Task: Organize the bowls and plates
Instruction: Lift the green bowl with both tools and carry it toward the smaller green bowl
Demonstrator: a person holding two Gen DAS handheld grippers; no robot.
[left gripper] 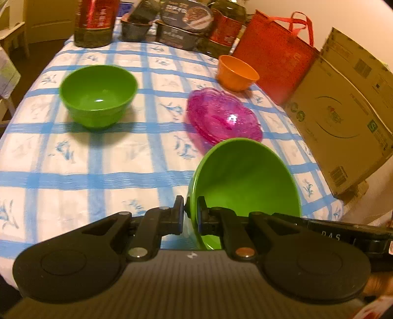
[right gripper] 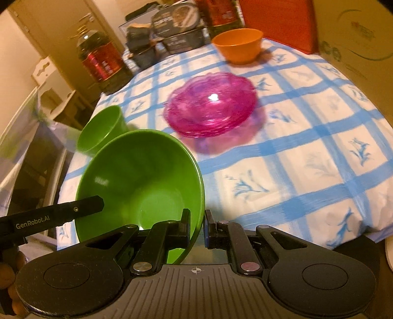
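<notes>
My left gripper [left gripper: 191, 216] is shut on the rim of a green bowl [left gripper: 245, 181] and holds it tilted above the table's near edge. My right gripper [right gripper: 197, 227] is shut on the opposite rim of the same green bowl [right gripper: 140, 181]. A second green bowl [left gripper: 98, 94] stands upright on the table to the far left; it also shows in the right wrist view [right gripper: 102, 130]. A stack of pink glass plates [left gripper: 222, 115] lies mid-table, also in the right wrist view [right gripper: 211, 105]. An orange bowl [left gripper: 237, 72] stands behind them, also in the right wrist view [right gripper: 237, 44].
The table has a blue-checked white cloth [left gripper: 110, 157]. A red bag [left gripper: 272, 51] and a cardboard box [left gripper: 343, 117] stand along the right side. A dark oil bottle [left gripper: 94, 22] and food tins [left gripper: 184, 24] crowd the back. A chair [right gripper: 51, 81] stands beyond the left edge.
</notes>
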